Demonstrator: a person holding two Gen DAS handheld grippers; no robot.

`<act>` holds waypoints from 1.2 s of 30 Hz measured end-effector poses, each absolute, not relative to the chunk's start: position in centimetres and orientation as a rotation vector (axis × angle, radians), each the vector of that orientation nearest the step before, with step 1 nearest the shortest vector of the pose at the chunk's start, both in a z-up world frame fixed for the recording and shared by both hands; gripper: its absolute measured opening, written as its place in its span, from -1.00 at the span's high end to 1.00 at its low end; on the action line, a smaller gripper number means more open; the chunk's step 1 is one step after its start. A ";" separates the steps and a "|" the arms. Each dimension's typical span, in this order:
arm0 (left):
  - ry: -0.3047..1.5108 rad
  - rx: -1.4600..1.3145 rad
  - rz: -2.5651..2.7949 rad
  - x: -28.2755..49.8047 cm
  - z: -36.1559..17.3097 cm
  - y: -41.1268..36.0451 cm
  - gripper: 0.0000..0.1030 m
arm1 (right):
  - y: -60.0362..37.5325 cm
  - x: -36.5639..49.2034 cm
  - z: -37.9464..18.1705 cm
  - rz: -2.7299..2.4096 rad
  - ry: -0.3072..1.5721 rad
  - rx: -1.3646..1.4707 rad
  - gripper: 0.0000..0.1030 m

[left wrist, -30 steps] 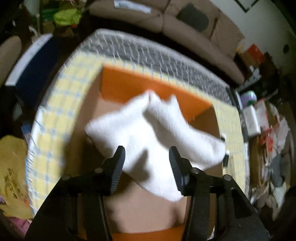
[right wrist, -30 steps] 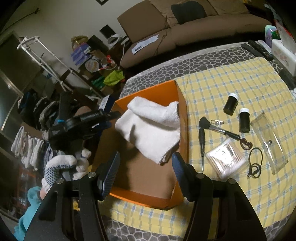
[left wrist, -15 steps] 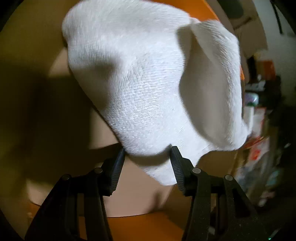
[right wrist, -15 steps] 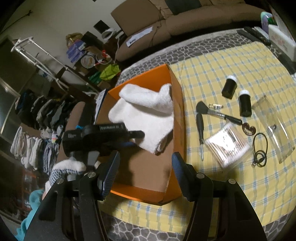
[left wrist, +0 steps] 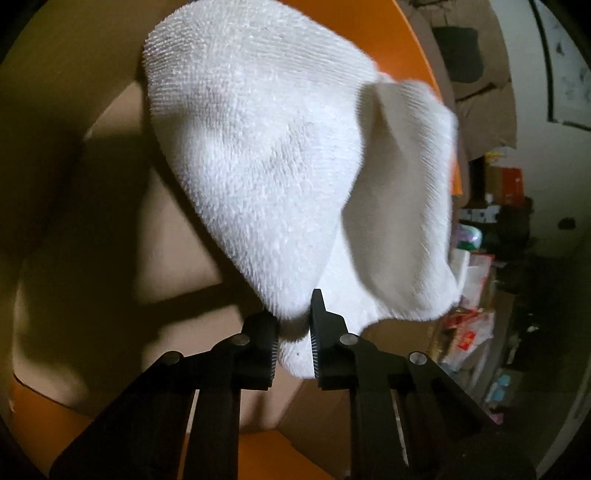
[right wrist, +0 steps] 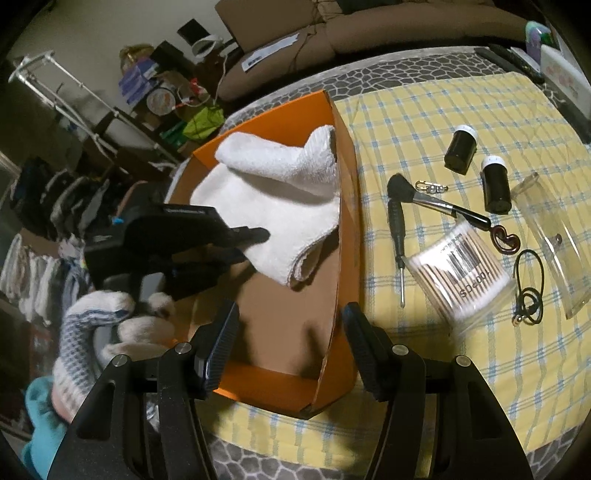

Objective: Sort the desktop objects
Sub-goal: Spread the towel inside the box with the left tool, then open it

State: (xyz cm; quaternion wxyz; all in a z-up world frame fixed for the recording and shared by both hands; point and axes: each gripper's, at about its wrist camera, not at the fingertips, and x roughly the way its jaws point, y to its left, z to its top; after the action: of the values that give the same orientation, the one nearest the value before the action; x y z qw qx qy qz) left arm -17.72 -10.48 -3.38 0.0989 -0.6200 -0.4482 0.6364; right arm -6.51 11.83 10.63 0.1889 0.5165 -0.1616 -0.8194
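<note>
A white towel lies folded in an orange cardboard box. My left gripper is shut on the towel's near edge, inside the box. In the right wrist view the towel fills the far half of the box and the left gripper reaches in from the left. My right gripper is open and empty, above the box's near end. On the yellow checked cloth to the right lie two black bottles, a brush, a screwdriver and a cotton swab pack.
A clear plastic case, a black cord and a small dark red charm lie at the cloth's right side. A brown sofa stands behind the table. Clutter and clothes racks fill the room to the left.
My left gripper dropped into the box, moved up to the towel and shut on its near edge. My right gripper rose a little and stayed open.
</note>
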 end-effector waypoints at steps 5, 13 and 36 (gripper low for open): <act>-1.429 -1.789 1.768 -14.5 -2.9 -10.1 0.82 | 12.2 -6.4 10.2 -2.297 -0.492 1.447 -0.19; -1.248 -1.738 1.920 -13.3 1.7 -10.7 0.77 | 13.7 -6.0 11.2 -2.323 -0.551 1.416 -0.19; -0.808 -1.865 2.128 -24.5 2.4 -5.7 0.81 | 13.1 -6.4 10.9 -2.328 -0.460 1.393 -0.19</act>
State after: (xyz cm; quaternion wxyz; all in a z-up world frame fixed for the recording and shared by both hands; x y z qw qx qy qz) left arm -24.55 -5.73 2.43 0.0992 -0.6306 -0.2733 0.7196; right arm -6.44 13.07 10.94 0.1939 0.4966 -0.1641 -0.8300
